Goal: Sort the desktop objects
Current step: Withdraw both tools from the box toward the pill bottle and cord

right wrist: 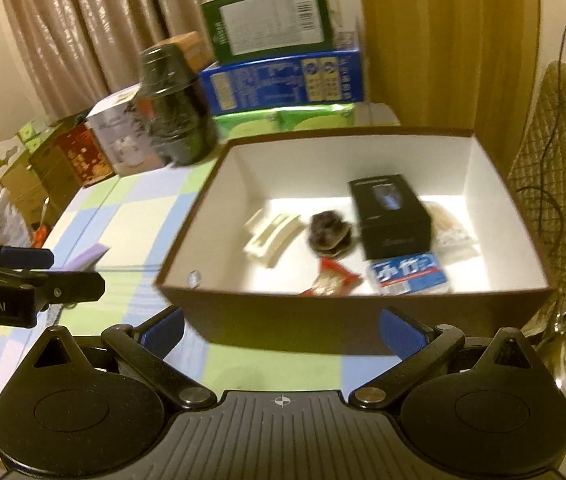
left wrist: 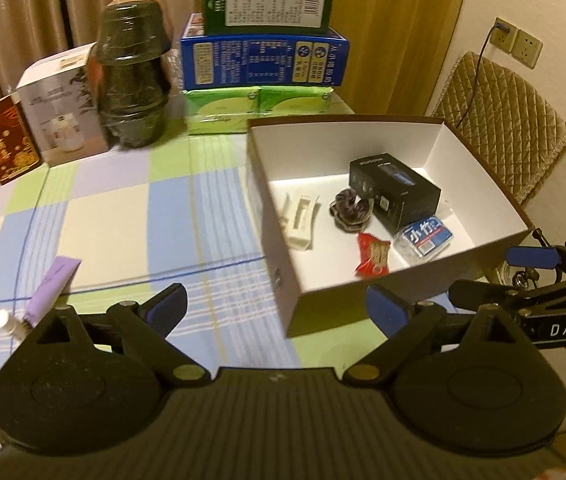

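A brown cardboard box (left wrist: pixel 279 216) with a white inside stands on the checked tablecloth. In it lie a white clip (left wrist: pixel 299 216), a dark scrunchie (left wrist: pixel 349 210), a black carton (left wrist: pixel 399 192), a red snack packet (left wrist: pixel 373 260) and a blue tissue pack (left wrist: pixel 427 240). A purple tube (left wrist: pixel 53 284) with a white cap lies on the cloth at the left. My left gripper (left wrist: pixel 277 308) hangs open above the box's near corner, holding nothing. My right gripper (right wrist: pixel 281 330) is open and bare before the box's front wall (right wrist: pixel 363 312). The tube (right wrist: pixel 91 256) shows behind the left gripper (right wrist: pixel 55 270).
Along the table's back edge stand a red carton (left wrist: pixel 3 148), a white carton (left wrist: pixel 63 116), wrapped black bowls (left wrist: pixel 133 80), and green and blue boxes stacked on green packs (left wrist: pixel 263 56). A quilted chair (left wrist: pixel 503 120) and a wall socket with a cable are at the right.
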Motion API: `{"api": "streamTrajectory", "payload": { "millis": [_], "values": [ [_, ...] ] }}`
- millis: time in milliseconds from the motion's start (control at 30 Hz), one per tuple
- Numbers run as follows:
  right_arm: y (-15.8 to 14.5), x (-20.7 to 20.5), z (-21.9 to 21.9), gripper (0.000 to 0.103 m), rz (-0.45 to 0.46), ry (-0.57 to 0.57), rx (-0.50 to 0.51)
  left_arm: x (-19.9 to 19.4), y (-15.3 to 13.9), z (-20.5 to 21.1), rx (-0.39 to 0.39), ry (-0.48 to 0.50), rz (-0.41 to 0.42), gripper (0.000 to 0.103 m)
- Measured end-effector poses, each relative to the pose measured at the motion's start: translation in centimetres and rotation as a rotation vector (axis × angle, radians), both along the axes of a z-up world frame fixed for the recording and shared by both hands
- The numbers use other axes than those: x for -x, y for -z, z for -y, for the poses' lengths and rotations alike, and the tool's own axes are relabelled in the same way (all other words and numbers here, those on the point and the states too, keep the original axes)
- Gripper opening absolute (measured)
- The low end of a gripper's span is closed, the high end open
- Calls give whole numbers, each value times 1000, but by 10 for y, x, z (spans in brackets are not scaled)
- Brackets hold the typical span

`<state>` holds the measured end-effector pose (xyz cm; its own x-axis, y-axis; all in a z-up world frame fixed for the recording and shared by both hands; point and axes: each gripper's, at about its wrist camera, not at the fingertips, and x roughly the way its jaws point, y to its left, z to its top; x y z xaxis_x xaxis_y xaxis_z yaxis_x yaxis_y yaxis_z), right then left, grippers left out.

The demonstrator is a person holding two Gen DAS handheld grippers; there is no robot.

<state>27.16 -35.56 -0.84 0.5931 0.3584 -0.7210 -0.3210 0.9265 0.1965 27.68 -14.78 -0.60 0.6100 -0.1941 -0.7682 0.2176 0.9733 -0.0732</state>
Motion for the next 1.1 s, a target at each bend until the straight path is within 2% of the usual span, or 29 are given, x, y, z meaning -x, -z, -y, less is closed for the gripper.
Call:
{"api": "streamTrajectory", "payload": {
  "millis": [267,667,1100],
  "values": [
    [9,25,-46,101,-29,-74,7,31,-4,-41,0,-42,3,95],
    [25,51,-114,101,-71,-189,12,78,10,-116,-6,-147,-42,95],
    [35,66,-181,101,-75,-287,28,110,14,-181,-10,-250,-39,95]
  ]
}}
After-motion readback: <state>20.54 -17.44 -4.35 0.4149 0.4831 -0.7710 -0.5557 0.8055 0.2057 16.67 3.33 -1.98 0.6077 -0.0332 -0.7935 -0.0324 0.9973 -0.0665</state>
